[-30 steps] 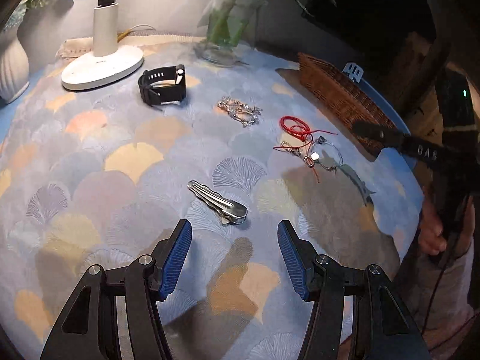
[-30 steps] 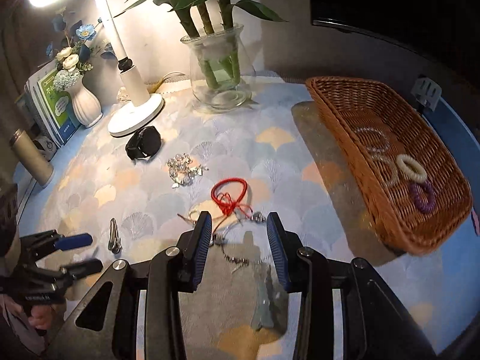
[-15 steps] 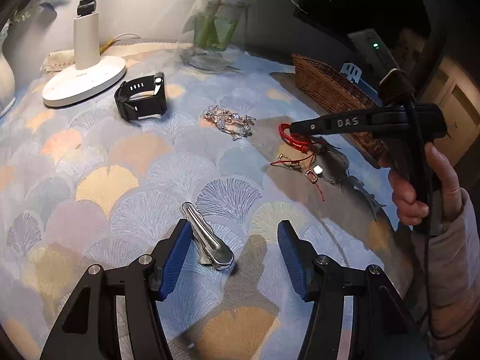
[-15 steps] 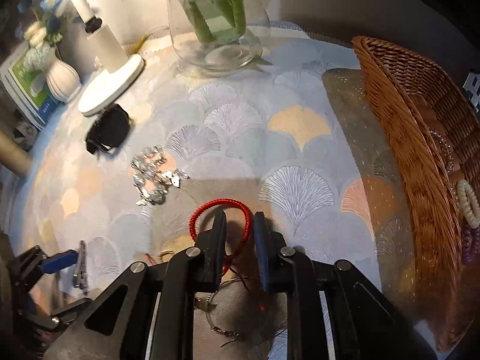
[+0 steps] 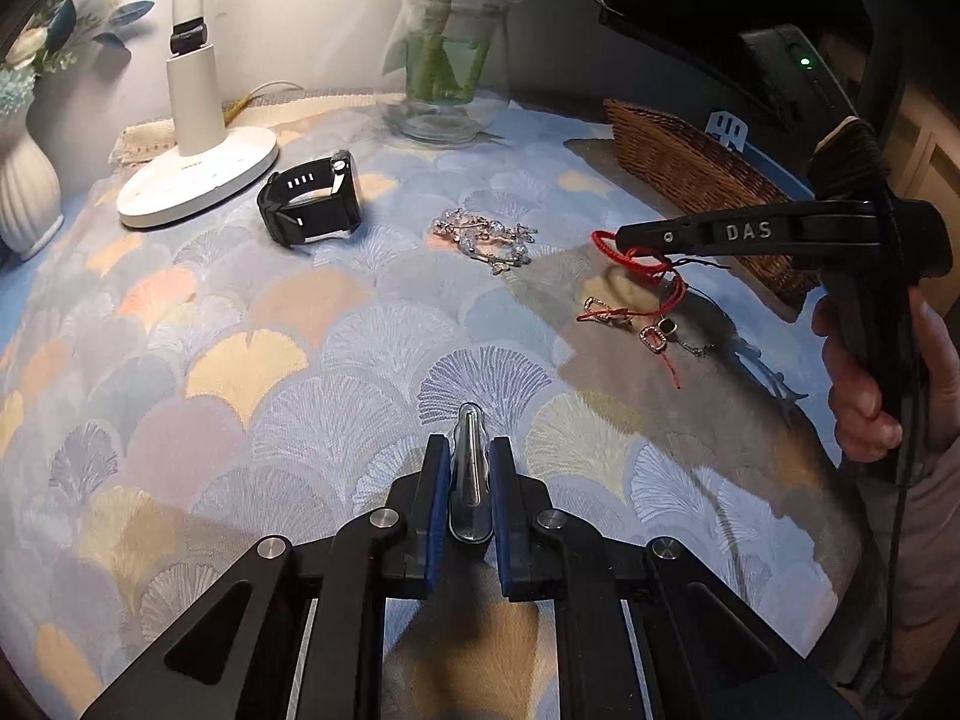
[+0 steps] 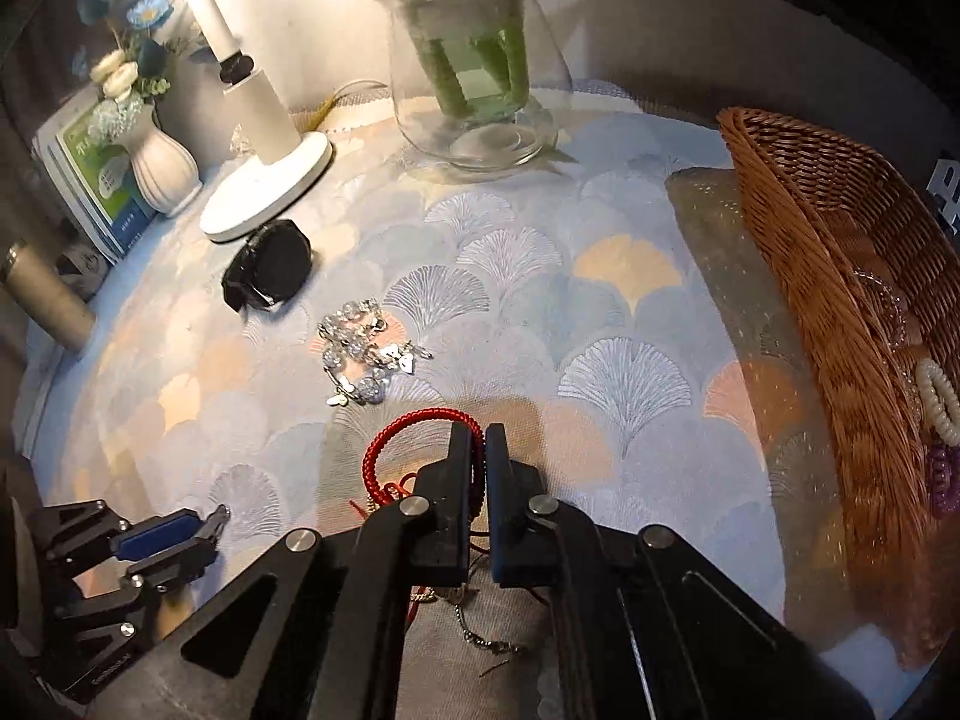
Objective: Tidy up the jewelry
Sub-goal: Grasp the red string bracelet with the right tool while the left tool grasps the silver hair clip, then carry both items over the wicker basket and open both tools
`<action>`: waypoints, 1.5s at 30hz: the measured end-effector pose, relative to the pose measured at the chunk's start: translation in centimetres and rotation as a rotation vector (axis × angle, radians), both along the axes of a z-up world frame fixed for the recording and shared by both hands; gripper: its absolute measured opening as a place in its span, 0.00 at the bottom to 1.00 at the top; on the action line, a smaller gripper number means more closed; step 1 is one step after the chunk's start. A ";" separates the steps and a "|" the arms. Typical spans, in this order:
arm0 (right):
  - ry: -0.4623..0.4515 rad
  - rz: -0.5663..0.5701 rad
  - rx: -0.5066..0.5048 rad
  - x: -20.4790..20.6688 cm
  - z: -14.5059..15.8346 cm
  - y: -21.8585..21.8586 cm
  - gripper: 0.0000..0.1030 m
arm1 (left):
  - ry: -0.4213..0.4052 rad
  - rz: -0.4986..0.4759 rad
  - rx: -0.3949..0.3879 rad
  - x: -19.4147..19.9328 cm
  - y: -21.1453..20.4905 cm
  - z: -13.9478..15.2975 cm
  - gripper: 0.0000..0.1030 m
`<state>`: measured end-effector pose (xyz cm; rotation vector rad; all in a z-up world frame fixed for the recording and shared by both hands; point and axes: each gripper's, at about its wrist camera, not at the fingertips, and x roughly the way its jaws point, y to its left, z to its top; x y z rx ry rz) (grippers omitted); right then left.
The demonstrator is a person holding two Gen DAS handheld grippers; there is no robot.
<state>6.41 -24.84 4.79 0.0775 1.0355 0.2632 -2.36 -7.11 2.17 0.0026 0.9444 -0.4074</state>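
My left gripper point(image 5: 469, 447) is closing its blue pads onto a silver hair clip point(image 5: 469, 480), which lies on the patterned tablecloth point(image 5: 270, 360) and pokes out ahead of the tips. My right gripper point(image 6: 478, 438) is closing onto a red cord bracelet point(image 6: 396, 438), with the cord pinched between its pads. In the left wrist view the same gripper point(image 5: 624, 237) has the red cord point(image 5: 645, 267) hanging from its tip. A crystal bracelet point(image 6: 360, 354) and a black watch point(image 6: 270, 273) lie further back. A tangle of gold chain point(image 5: 654, 336) lies beneath the red cord.
A wicker basket point(image 6: 840, 300) at the right holds a pearl ring point(image 6: 936, 396) and a purple ring point(image 6: 945, 474). At the back stand a glass vase with stems point(image 6: 474, 60), a white lamp point(image 6: 264, 180) and a white flower vase point(image 6: 162, 168). A hand point(image 5: 864, 396) holds the right gripper.
Both grippers have gone from open to shut. The left closed on the silver clip, turning it in line with the fingers. The right moved down and forward and closed on the red cord.
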 end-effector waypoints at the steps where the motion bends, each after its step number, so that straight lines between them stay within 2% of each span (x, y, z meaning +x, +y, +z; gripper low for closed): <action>1: -0.004 0.000 0.023 -0.3 0.5 -0.3 0.05 | 0.003 -0.002 -0.011 0.0 0.1 0.1 0.13; 5: -0.031 -0.004 0.090 -1.4 2.7 -1.2 0.05 | 0.000 -0.012 -0.053 -0.2 0.3 1.0 0.13; 14: -0.143 -0.036 0.125 -4.6 7.9 -3.8 0.05 | -0.072 -0.060 -0.093 -0.4 -1.4 5.3 0.13; 17: -0.180 -0.064 0.134 -5.7 9.4 -5.6 0.05 | -0.080 -0.073 -0.185 0.1 -1.9 6.8 0.13; 19: -0.205 -0.089 0.131 -6.4 10.2 -7.2 0.05 | -0.089 -0.093 -0.218 0.6 -2.7 7.7 0.13; 30: -0.299 -0.299 0.139 -6.5 13.8 -18.5 0.05 | -0.179 -0.248 -0.184 5.4 -12.8 13.7 0.13; 34: -0.296 -0.377 0.106 -5.3 13.6 -22.0 0.05 | -0.183 -0.307 -0.178 7.2 -17.5 14.4 0.13; 37: -0.268 -0.451 0.089 -4.3 12.1 -24.4 0.05 | -0.168 -0.340 -0.177 8.5 -20.7 13.7 0.13; 41: -0.182 -0.523 0.121 -2.4 8.9 -27.4 0.05 | -0.138 -0.362 -0.163 10.5 -24.3 12.1 0.13; 45: -0.090 -0.534 0.142 0.3 6.5 -28.4 0.05 | -0.090 -0.340 -0.146 14.1 -26.6 10.5 0.13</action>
